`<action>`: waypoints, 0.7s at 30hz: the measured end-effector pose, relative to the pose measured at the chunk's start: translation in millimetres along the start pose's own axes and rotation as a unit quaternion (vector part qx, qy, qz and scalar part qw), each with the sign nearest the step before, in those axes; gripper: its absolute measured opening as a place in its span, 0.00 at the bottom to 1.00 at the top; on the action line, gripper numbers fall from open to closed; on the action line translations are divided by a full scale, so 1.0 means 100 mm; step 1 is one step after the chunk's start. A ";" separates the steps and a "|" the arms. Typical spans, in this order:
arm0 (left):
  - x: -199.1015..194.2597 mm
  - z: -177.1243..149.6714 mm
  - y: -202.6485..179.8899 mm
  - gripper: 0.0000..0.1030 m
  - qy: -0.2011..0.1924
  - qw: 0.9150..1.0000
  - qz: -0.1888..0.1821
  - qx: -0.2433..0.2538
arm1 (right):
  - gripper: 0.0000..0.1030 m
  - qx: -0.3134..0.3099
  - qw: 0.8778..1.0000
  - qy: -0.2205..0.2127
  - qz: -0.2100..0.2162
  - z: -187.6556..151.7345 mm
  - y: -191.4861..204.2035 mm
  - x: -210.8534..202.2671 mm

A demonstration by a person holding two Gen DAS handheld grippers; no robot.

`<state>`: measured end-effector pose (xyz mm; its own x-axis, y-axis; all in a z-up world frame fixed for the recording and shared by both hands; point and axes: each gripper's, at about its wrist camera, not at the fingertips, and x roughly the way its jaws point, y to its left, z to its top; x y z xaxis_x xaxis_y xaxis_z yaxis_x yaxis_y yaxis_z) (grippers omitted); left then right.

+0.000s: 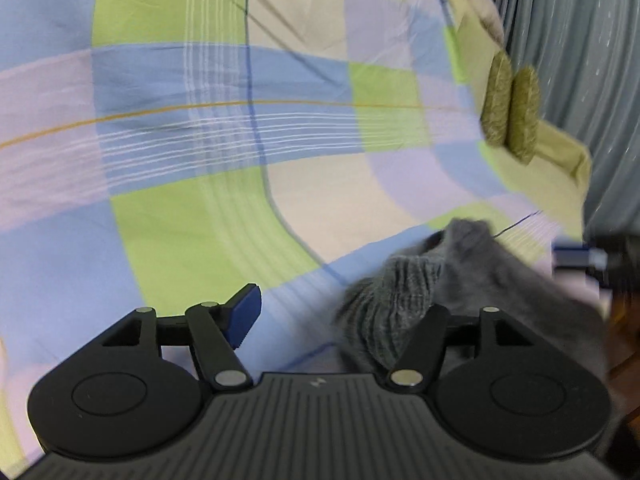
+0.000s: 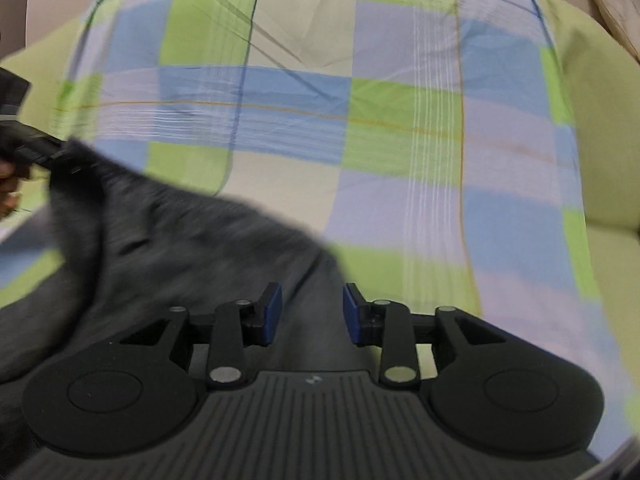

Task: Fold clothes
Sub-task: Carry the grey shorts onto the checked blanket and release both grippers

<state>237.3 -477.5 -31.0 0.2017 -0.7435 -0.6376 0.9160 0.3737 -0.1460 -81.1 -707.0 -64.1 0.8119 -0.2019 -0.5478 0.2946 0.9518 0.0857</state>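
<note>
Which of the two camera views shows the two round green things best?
The left wrist view: the two green discs stand side by side at the bed's far edge, by the curtain. The right wrist view doesn't show them.

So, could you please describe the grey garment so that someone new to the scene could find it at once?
Start from the checked bedsheet in blue, green, lilac and cream that covers the bed. At its near edge, by the grippers, lies the grey garment. It is the only dark, plain cloth there, with a ribbed band; the two olive round pieces are small.
</note>
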 end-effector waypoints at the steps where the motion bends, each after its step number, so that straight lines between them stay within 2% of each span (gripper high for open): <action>1: 0.01 -0.01 -0.15 0.67 0.016 0.998 0.045 0.041 | 0.32 0.008 1.000 0.003 0.003 -0.09 0.07 -0.10; 2: 0.08 -0.02 -0.32 0.67 0.040 0.985 0.127 0.110 | 0.33 0.014 1.000 0.006 0.005 -0.16 0.12 -0.18; 3: 0.17 -0.04 -0.44 0.66 0.054 0.966 0.186 0.172 | 0.35 0.016 1.000 0.010 0.005 -0.22 0.17 -0.23; 4: 0.25 -0.06 -0.54 0.67 0.063 0.944 0.232 0.228 | 0.36 0.020 1.000 0.014 0.003 -0.31 0.23 -0.33; 5: 0.28 -0.05 -0.56 0.67 0.064 0.938 0.243 0.239 | 0.37 0.026 1.000 0.017 0.001 -0.40 0.29 -0.44; 8: 0.21 0.14 -0.36 0.67 0.046 0.971 0.196 0.126 | 0.38 0.028 0.999 0.025 -0.005 -0.52 0.37 -0.58; 10: 0.12 0.22 -0.21 0.67 0.027 0.985 0.159 0.061 | 0.39 0.027 0.999 0.027 -0.012 -0.56 0.38 -0.64; 12: 0.08 0.24 -0.04 0.67 0.012 0.995 0.103 -0.011 | 0.40 0.034 0.999 0.029 -0.015 -0.57 0.38 -0.65; 14: 0.04 0.25 0.12 0.66 -0.002 0.996 0.045 -0.079 | 0.40 0.035 0.999 0.033 -0.014 -0.56 0.40 -0.62; 16: 0.00 0.27 0.28 0.66 -0.016 0.989 -0.013 -0.146 | 0.40 0.034 0.999 0.033 -0.004 -0.52 0.44 -0.56; 18: 0.00 0.27 0.32 0.66 -0.010 0.987 -0.037 -0.157 | 0.40 0.032 0.999 0.031 0.009 -0.47 0.49 -0.52; 21: 0.02 0.26 0.34 0.66 0.013 0.986 -0.091 -0.142 | 0.41 0.029 0.999 0.026 0.033 -0.39 0.62 -0.45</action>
<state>277.6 -481.0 -17.2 0.0302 -0.7991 -0.6004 0.8009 0.3787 -0.4638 -118.8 -629.7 -66.1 0.8035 -0.1256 -0.5820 0.2713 0.9473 0.1702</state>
